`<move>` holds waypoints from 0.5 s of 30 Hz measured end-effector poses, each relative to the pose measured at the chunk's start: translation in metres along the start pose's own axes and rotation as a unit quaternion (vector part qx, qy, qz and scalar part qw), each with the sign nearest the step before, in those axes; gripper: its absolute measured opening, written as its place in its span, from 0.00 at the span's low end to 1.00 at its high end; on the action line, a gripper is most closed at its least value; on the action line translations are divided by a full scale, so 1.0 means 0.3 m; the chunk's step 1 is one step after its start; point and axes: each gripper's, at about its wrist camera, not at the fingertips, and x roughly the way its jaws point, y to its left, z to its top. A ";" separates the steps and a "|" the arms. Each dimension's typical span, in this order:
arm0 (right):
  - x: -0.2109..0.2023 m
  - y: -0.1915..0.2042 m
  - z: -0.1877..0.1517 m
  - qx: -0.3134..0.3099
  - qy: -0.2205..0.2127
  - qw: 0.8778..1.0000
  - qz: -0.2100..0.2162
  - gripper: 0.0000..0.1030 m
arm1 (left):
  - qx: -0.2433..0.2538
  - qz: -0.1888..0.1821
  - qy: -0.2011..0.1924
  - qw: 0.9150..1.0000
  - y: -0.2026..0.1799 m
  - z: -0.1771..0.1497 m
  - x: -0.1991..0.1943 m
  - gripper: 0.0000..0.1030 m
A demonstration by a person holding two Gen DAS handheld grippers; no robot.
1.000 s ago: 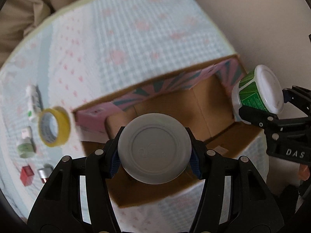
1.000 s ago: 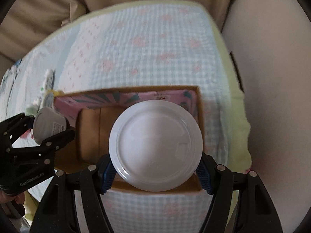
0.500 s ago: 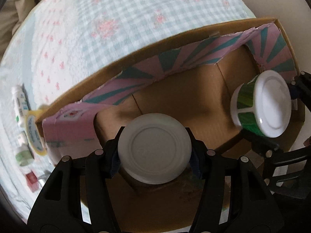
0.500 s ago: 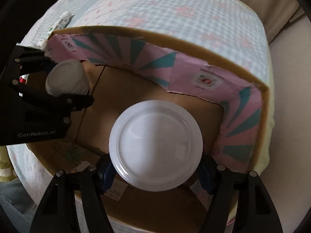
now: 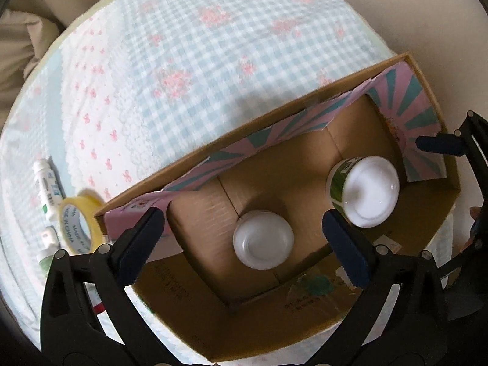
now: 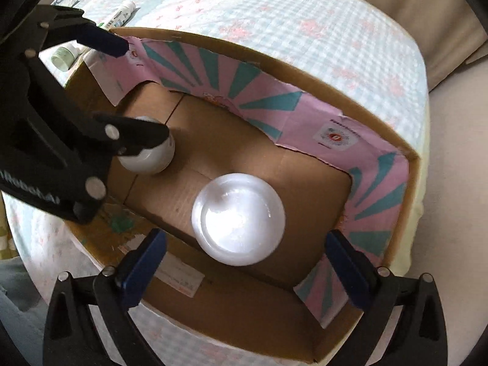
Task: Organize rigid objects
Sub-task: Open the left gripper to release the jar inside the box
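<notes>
A cardboard box (image 5: 305,97) with pink and teal lining stands on the checked cloth. A small white-lidded jar (image 5: 263,243) stands upright on the box floor, below my open left gripper (image 5: 244,231). A larger green jar with a white lid (image 5: 367,190) stands to its right in the box. In the right wrist view the large jar (image 6: 239,219) sits below my open right gripper (image 6: 244,256), and the small jar (image 6: 152,160) is partly hidden behind the left gripper's finger. Both grippers are empty, above the box.
Outside the box at the left lie a yellow tape roll (image 5: 77,222), a white tube (image 5: 47,184) and a small green-capped bottle (image 5: 45,257). The right wrist view shows the tube (image 6: 119,15) and bottle (image 6: 64,58) beyond the box's far corner. Beige cushions surround the bed.
Both grippers have opened and let go of their jars, which now stand on the box floor. Both grippers have pulled back upward from the jars.
</notes>
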 end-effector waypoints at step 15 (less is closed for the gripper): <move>-0.172 0.013 -0.040 0.047 -0.014 0.999 -0.022 1.00 | 0.004 -0.010 -0.043 0.999 0.001 -0.024 -0.209 1.00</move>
